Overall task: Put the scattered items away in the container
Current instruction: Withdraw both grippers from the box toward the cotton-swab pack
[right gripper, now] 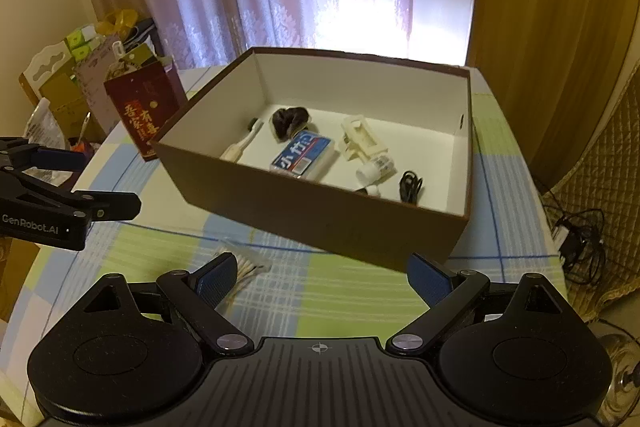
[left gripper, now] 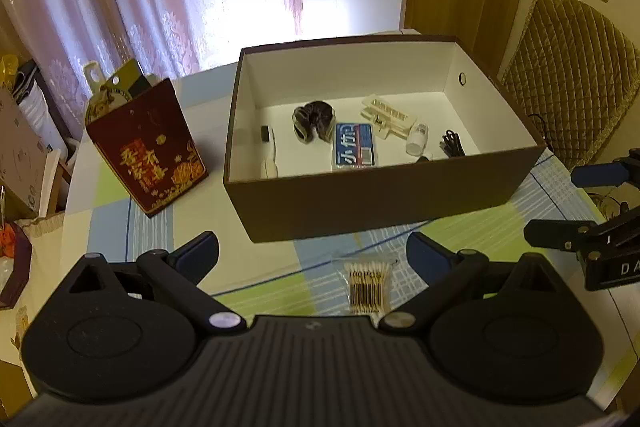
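A brown cardboard box (left gripper: 376,199) with a white inside stands on the checked tablecloth. Inside lie a dark scrunchie (left gripper: 314,121), a blue tissue pack (left gripper: 354,147), a toothbrush (left gripper: 269,157), a cream plastic holder (left gripper: 388,117), a small white bottle (left gripper: 417,139) and a black cable (left gripper: 452,145). A clear bag of cotton swabs (left gripper: 366,287) lies on the cloth in front of the box, between the fingers of my open left gripper (left gripper: 312,251). My right gripper (right gripper: 320,277) is open and empty just right of the swabs (right gripper: 248,267).
A dark red gift bag (left gripper: 148,147) stands left of the box. Cluttered boxes and bags (right gripper: 80,75) sit beyond the table's left edge. A quilted chair back (left gripper: 576,75) is at the right, with cables (right gripper: 576,239) on the floor. Curtains hang behind.
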### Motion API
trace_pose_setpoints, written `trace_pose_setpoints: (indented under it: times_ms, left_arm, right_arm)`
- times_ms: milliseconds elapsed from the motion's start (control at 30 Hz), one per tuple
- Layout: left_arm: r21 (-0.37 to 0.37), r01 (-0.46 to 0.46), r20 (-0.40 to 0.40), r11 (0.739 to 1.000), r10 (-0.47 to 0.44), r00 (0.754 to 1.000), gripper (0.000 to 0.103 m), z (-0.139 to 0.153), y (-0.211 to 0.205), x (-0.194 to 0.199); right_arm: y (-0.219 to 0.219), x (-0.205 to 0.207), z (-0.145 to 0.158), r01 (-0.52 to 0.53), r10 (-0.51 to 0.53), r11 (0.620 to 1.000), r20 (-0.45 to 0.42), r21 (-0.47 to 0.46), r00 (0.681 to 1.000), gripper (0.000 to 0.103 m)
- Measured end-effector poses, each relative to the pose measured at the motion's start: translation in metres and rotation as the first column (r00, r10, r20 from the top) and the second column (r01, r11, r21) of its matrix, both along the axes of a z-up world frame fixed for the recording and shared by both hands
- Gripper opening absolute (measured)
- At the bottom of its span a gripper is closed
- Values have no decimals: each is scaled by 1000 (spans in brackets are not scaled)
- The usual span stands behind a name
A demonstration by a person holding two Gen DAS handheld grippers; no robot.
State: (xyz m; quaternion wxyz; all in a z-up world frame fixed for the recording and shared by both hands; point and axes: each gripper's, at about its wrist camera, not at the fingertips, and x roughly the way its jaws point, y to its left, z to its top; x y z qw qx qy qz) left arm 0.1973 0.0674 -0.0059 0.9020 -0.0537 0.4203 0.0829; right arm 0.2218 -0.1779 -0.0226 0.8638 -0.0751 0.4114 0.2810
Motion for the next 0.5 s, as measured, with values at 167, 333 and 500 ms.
trace_pose_setpoints:
  times_ms: [167, 333, 500]
  left_arm:
    - [-9, 5, -21, 1000, -5, 1000, 99, -10, -1, -5]
    - [-19, 7, -44, 1000, -8, 999, 99, -21, -1, -10]
    - [-31, 8, -63, 999, -10, 998, 99, -31, -1, -16]
  right_arm:
    - [4, -8, -9, 0, 0, 1000, -26, -3, 1000, 97]
    - [6, -15, -20, 1, -2, 1000, -53, -11, 999, 97]
    - [11, -22, -27, 0, -1, 1000, -73, -9, 997, 97]
